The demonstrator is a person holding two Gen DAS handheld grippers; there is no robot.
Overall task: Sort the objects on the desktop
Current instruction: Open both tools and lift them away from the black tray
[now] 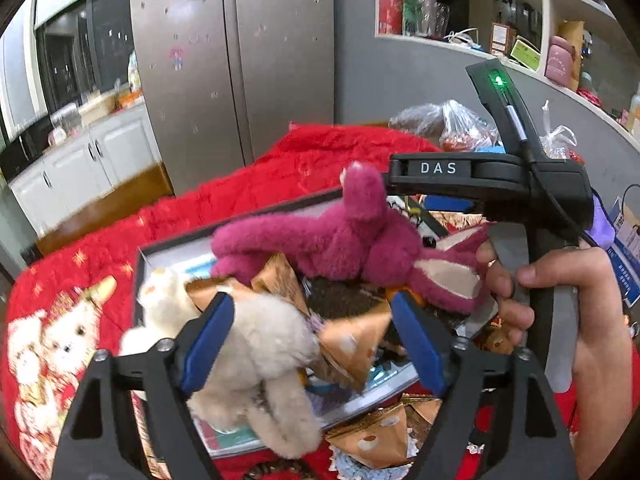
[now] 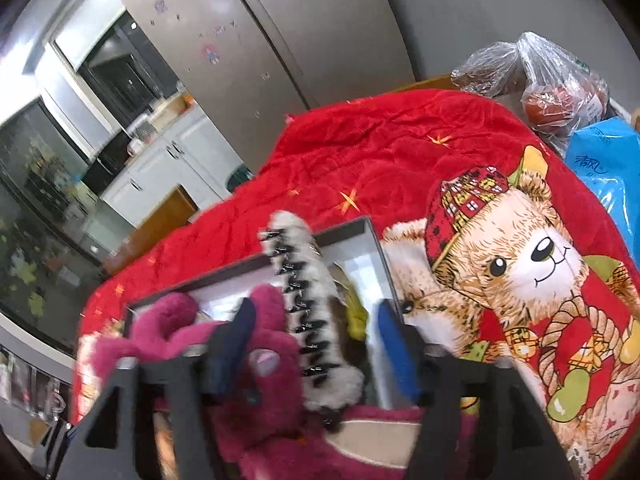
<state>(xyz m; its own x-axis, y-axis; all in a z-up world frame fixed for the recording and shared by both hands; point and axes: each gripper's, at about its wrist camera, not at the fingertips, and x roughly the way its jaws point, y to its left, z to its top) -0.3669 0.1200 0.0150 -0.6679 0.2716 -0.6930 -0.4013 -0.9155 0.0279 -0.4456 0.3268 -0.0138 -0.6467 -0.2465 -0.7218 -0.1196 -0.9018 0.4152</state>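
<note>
Cream plush fur of a small toy animal (image 1: 264, 360) lay between the blue pads of the left tongs (image 1: 312, 344), whose jaws stood wide without pressing it. It rested in a shallow dark-rimmed box (image 1: 140, 276) crowded with tan triangular snack packets (image 1: 356, 340) and a magenta plush bear (image 1: 352, 236). The right tongs (image 2: 316, 344), also wide, hovered over that bear (image 2: 256, 360) and a white fuzzy hair claw (image 2: 304, 280). A red quilt printed with teddy bears (image 2: 380, 152) covered the bench under the box.
</note>
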